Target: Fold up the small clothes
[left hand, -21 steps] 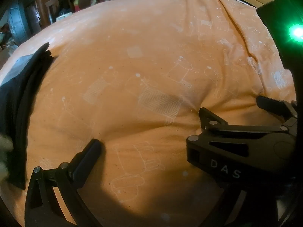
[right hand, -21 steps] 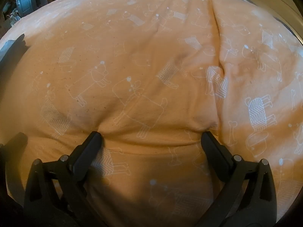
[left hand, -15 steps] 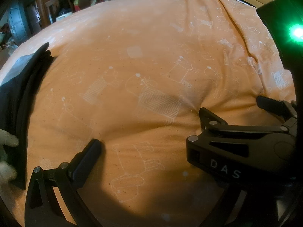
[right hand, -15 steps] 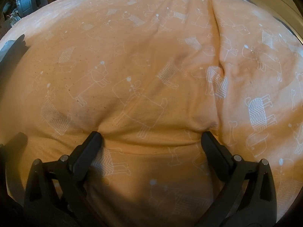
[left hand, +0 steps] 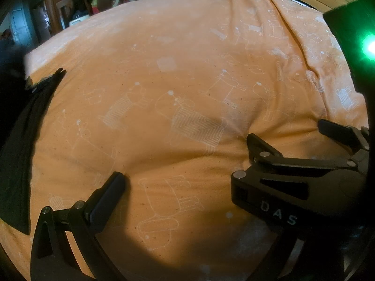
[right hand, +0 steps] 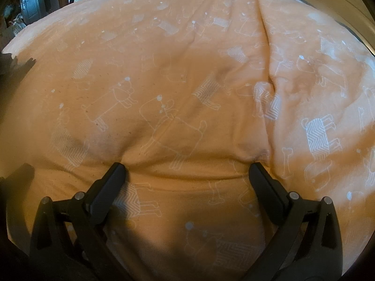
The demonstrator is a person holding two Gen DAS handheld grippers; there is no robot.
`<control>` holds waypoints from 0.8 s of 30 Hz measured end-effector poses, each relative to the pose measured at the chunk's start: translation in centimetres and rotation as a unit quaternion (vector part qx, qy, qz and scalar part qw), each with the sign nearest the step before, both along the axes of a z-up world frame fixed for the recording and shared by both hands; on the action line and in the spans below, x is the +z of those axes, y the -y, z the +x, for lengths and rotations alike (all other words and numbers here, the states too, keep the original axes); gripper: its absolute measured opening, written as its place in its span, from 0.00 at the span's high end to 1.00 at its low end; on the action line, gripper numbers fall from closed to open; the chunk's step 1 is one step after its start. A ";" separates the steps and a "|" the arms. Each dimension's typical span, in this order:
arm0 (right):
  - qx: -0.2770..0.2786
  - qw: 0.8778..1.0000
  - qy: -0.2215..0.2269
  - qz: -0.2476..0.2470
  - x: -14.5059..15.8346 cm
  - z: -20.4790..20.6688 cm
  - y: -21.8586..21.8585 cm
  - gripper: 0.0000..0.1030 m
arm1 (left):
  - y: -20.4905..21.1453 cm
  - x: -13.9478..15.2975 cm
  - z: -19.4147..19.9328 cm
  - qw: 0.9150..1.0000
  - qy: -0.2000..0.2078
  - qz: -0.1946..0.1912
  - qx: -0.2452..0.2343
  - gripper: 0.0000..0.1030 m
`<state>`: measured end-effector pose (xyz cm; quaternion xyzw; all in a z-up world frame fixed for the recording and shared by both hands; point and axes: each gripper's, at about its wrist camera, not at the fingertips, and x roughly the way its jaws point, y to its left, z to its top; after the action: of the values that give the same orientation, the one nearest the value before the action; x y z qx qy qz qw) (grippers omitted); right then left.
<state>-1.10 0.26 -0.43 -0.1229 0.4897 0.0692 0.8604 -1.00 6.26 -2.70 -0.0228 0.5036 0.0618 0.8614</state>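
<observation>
The dark garment (left hand: 21,145) lies flat at the far left of the left tongs (left hand: 185,182), well apart from them and partly cut off by the edge of the view. A thin zip-like edge of it points away from the tongs. In the right wrist view only a dark sliver (right hand: 21,66) shows at the far left, too small to identify with certainty.

The garment rests on a bed covered by an orange sheet (left hand: 187,82) printed with white outline dogs. Between and ahead of both tongs there is only sheet.

The left tongs stand wide apart and hold nothing; one finger (left hand: 110,192) presses on the sheet, and the other is hidden behind the right tongs, which cross the view at lower right. The right tongs (right hand: 187,171) also stand wide apart and hold nothing, both tips resting on the sheet and dimpling it.

Judged step: start of a fold cycle, before the garment is reached. The next move likely calls for the left tongs to travel left to the garment's near edge, close on a single layer, and draw it toward the middle of the bed for spreading.
</observation>
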 end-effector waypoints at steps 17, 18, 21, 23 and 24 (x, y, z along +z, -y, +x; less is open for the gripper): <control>-0.001 1.000 0.025 0.008 0.1 -0.3 0.0 0.00 | -0.3 -0.1 -0.5 1.000 0.001 -0.001 0.000 0.00; -0.001 1.000 0.024 0.007 0.1 -0.3 0.0 0.00 | -0.3 -0.1 -0.5 1.000 0.001 -0.001 0.000 0.00; -0.001 1.000 0.022 0.005 0.0 -0.4 0.0 0.00 | -0.3 -0.1 -0.5 1.000 0.001 -0.001 0.000 0.00; -0.001 1.000 0.021 0.004 0.0 -0.4 0.0 0.00 | -0.3 -0.1 -0.5 1.000 0.001 -0.001 0.000 0.00; -0.001 1.000 0.022 0.003 0.0 -0.4 0.0 0.00 | -0.3 -0.1 -0.5 1.000 0.001 -0.001 0.000 0.00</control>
<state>-1.49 0.28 -0.45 -0.1210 0.4708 0.0676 0.8713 -1.50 6.56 -2.81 -0.0241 0.5030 0.0611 0.8618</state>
